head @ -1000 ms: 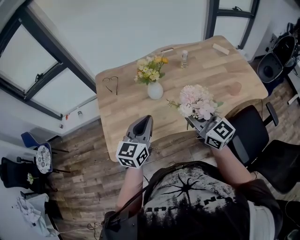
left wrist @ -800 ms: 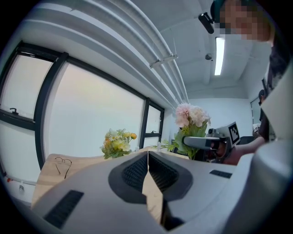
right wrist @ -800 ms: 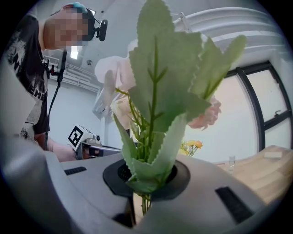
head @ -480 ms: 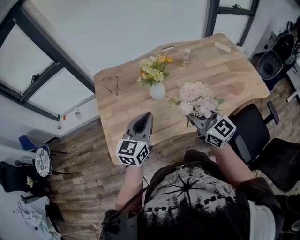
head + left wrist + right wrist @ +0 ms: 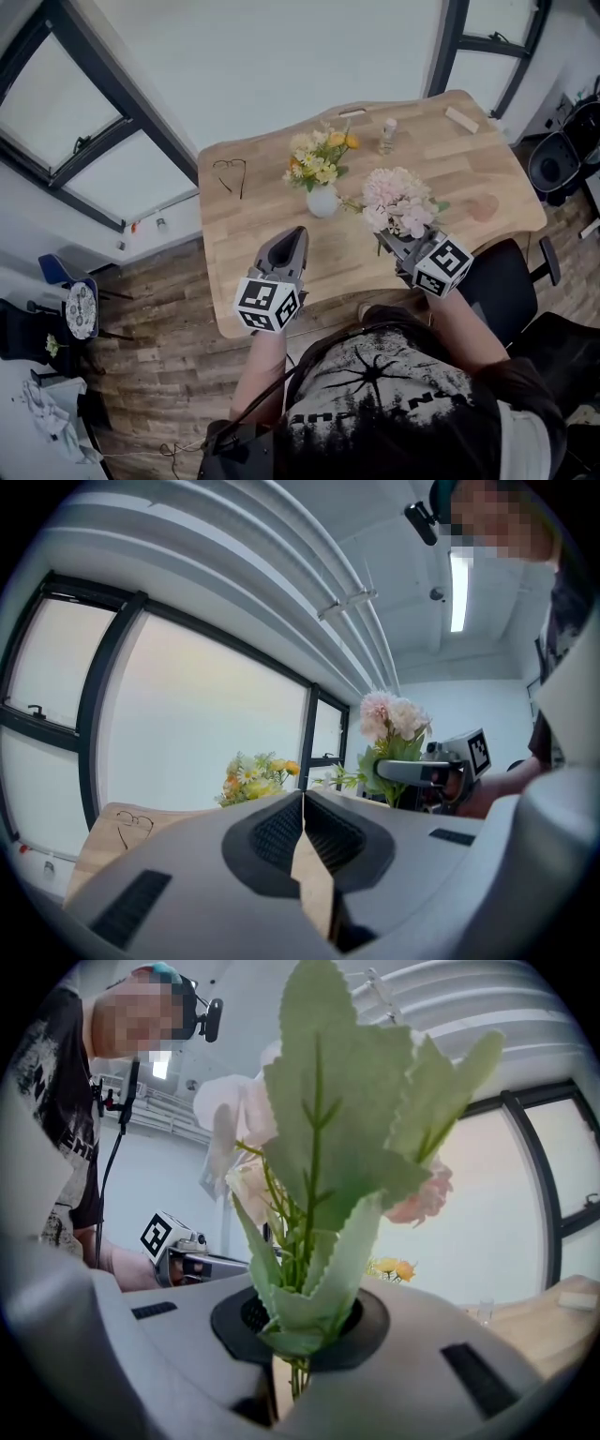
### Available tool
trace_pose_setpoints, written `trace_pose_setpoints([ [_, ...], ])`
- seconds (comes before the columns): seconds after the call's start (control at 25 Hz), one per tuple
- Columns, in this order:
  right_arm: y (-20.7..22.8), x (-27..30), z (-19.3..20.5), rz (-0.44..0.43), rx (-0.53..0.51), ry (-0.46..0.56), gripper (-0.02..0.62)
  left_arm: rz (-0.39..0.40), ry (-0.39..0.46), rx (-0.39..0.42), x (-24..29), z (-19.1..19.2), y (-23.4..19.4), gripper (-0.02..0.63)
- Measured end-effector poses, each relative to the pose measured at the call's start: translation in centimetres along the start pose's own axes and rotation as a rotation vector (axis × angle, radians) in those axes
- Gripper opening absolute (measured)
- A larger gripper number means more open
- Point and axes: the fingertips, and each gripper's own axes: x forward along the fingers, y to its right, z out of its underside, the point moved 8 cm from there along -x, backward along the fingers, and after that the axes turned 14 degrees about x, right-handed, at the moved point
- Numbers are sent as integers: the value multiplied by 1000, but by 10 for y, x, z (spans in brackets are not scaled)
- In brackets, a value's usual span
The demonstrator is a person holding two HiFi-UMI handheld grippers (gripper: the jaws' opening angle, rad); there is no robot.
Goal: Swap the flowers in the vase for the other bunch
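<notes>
Stems of pink bunch (image 5: 398, 201) sit clamped in right gripper (image 5: 392, 244).

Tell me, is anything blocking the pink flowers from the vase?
Yes: the yellow bunch occupies the white vase. The pink bunch in the right gripper likely cannot go in until it comes out.
</notes>
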Motion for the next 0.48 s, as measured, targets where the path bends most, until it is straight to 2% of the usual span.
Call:
trace_pose_setpoints([
  [0.48, 66, 13, -23, -86, 28, -34, 34, -129, -34, -17, 47, -11, -10, 15],
])
